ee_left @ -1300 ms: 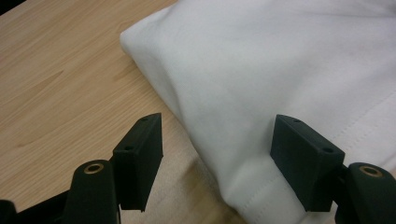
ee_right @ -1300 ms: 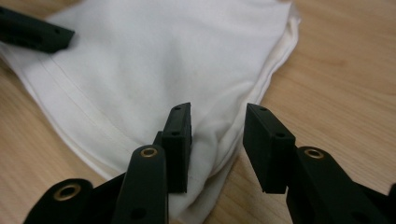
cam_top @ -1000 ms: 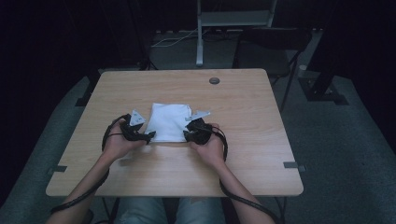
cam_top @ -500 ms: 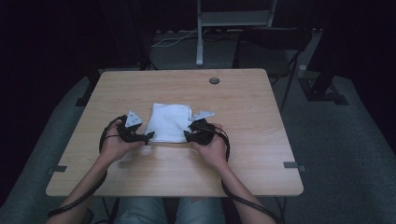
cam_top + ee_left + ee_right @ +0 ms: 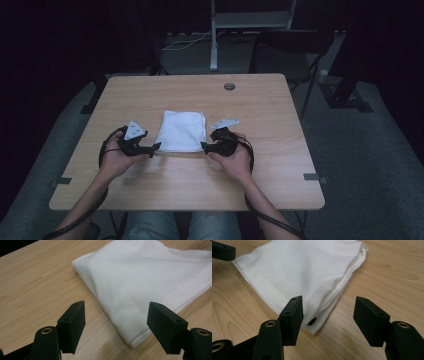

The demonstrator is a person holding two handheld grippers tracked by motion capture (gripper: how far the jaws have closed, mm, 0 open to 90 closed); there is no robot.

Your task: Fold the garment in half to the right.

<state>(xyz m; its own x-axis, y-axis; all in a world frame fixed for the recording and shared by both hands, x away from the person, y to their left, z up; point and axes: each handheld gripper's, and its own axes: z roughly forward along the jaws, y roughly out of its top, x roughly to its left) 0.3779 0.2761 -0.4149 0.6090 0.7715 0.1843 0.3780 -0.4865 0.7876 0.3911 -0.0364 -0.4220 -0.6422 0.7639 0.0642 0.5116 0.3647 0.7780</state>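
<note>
**Jaws released on both sides of a folded white cloth**

Jaws stand apart on both grippers, with nothing clamped between them. Seen from above, the left gripper (image 5: pixel 156 146) sits at the 9 o'clock side of the folded white cloth (image 5: pixel 181 131), its tips just beside the cloth's near left corner. The right gripper (image 5: pixel 204 146) sits at the 3 o'clock side, at the near right corner, and its jaws have just been opening, with the corner lying on the table ahead of them rather than pinched. In the left gripper view the cloth's hemmed corner lies flat on the wood between the two black jaws, untouched. The cloth rests near the middle of the wooden table (image 5: pixel 280 165), its layers stacked neatly. A small round grommet (image 5: pixel 229 86) sits toward 12 o'clock, well apart from the cloth.
</note>
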